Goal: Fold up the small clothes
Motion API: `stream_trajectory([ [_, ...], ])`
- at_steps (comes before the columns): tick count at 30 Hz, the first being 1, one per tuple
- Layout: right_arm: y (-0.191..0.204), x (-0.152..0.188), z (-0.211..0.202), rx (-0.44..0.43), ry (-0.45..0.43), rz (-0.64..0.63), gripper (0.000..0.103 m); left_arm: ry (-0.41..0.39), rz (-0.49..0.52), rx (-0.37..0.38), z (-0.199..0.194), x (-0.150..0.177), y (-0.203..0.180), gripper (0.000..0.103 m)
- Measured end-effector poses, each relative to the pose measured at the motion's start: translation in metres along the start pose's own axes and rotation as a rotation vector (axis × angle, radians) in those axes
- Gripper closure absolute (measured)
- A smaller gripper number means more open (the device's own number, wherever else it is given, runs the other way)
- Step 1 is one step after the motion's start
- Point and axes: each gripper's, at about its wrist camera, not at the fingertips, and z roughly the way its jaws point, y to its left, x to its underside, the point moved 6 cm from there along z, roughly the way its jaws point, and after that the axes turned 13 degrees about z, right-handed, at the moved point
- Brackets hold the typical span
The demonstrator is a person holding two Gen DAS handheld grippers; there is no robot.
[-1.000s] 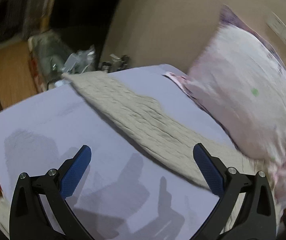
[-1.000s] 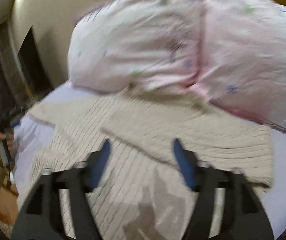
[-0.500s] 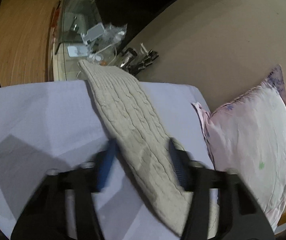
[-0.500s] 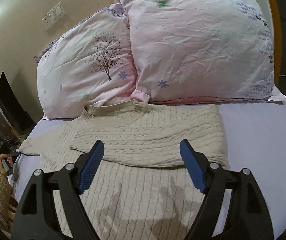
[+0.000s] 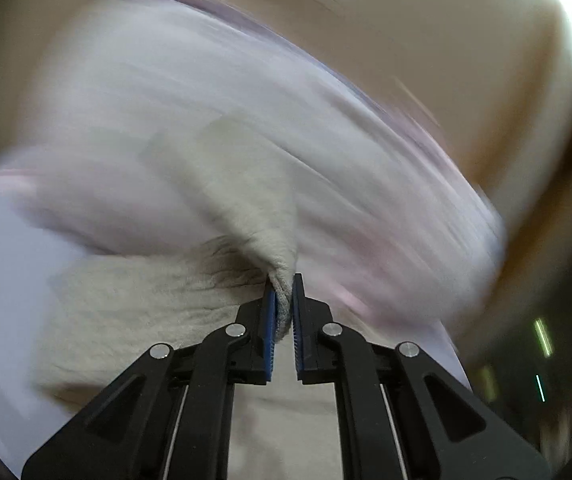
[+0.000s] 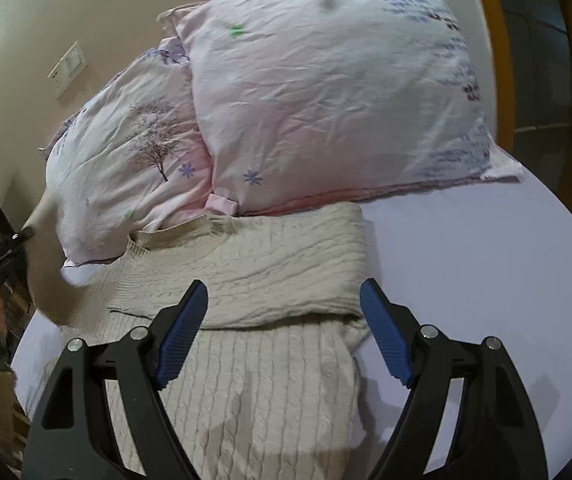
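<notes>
Since half a second ago the left gripper point(image 5: 282, 304), which then straddled the outstretched sleeve with its blue pads apart, has clamped onto that sleeve and lifted it off the sheet. The left wrist view is now heavily smeared with motion, while the right gripper point(image 6: 284, 330) has barely shifted. The cream cable-knit sweater point(image 6: 246, 280) lies flat on the pale lavender bedsheet point(image 6: 465, 260), its collar touching the two pink floral-print pillows point(image 6: 325, 100) propped against the beige wall point(image 6: 26, 40). One sleeve already lies folded across the chest. The other sleeve point(image 5: 254, 208) rises from the sweater's body to the left gripper, whose pads pinch its bunched end tightly. The right gripper hovers just above the sweater's lower half with its jaws spread wide, gripping nothing. A white wall switch plate point(image 6: 68, 68) sits above the left pillow.
</notes>
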Motion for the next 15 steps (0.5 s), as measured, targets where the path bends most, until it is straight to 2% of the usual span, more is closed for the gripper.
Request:
stream_trajectory([
  [2, -0.004, 0.005, -0.003, 0.016, 0.011, -0.002, 0.025, 0.162, 0.128, 0.16, 0.055, 0.032, -0.079, 0.094],
  [4, -0.011, 0.01, -0.014, 0.021, 0.031, 0.004, 0.025, 0.275, 0.174, 0.217, 0.078, 0.062, -0.111, 0.094],
  [6, -0.019, 0.017, -0.03, 0.011, 0.054, 0.007, 0.024, 0.313, 0.169, 0.222, 0.074, 0.08, -0.111, 0.094],
  [7, -0.023, 0.02, -0.036, 0.006, 0.069, 0.009, 0.022, 0.313, 0.156, 0.21, 0.064, 0.085, -0.104, 0.094],
  [9, -0.033, 0.032, -0.048, -0.018, 0.124, 0.026, 0.021, 0.304, 0.125, 0.141, 0.031, 0.095, -0.08, 0.091],
  [11, -0.044, 0.051, -0.058, -0.063, 0.213, 0.073, 0.021, 0.31, 0.091, 0.039, -0.003, 0.101, -0.046, 0.073],
  [12, -0.05, 0.06, -0.06, -0.082, 0.253, 0.104, 0.021, 0.315, 0.069, -0.024, -0.023, 0.107, -0.027, 0.069],
  [13, -0.058, 0.073, -0.062, -0.102, 0.313, 0.153, 0.022, 0.321, 0.048, -0.075, -0.042, 0.114, -0.012, 0.067],
  [15, -0.065, 0.089, -0.063, -0.126, 0.373, 0.203, 0.032, 0.346, -0.018, -0.142, -0.079, 0.133, 0.018, 0.063],
])
